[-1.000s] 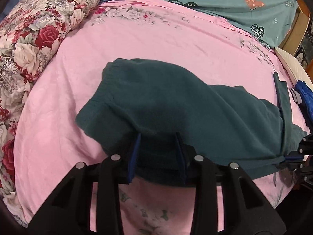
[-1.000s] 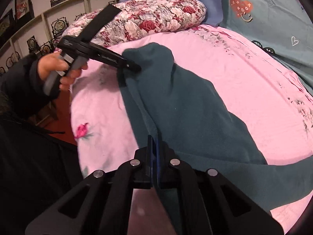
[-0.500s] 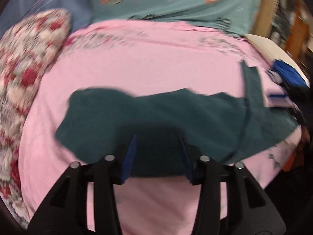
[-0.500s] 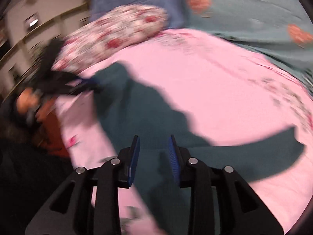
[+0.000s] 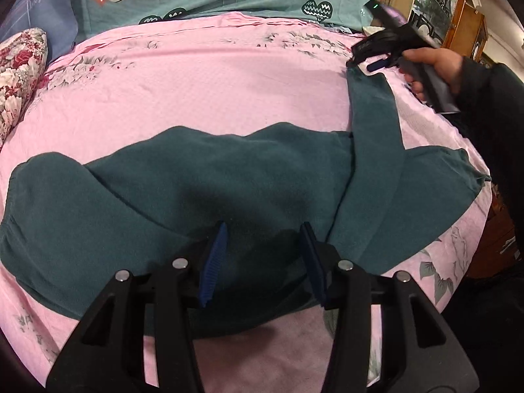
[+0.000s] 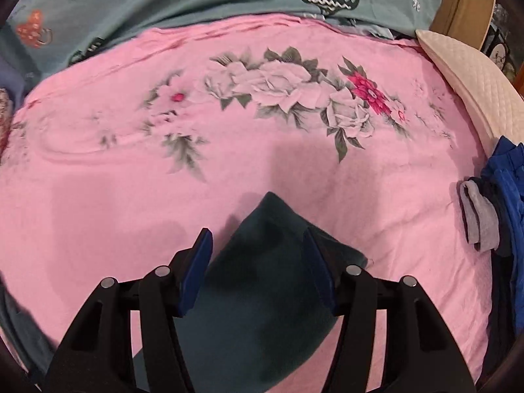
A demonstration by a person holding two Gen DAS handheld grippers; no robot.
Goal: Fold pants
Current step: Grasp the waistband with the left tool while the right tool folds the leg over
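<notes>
Pink bed (image 5: 203, 91) carrying teal pants (image 5: 203, 177), leg lying crosswise; left hand-held gripper (image 5: 263, 255) and right hand-held gripper (image 6: 258, 268) both hovering released. Fold barely begun; next: regrasping leg end, carrying across.

Dark teal pants (image 5: 229, 177), spread on bed
</notes>
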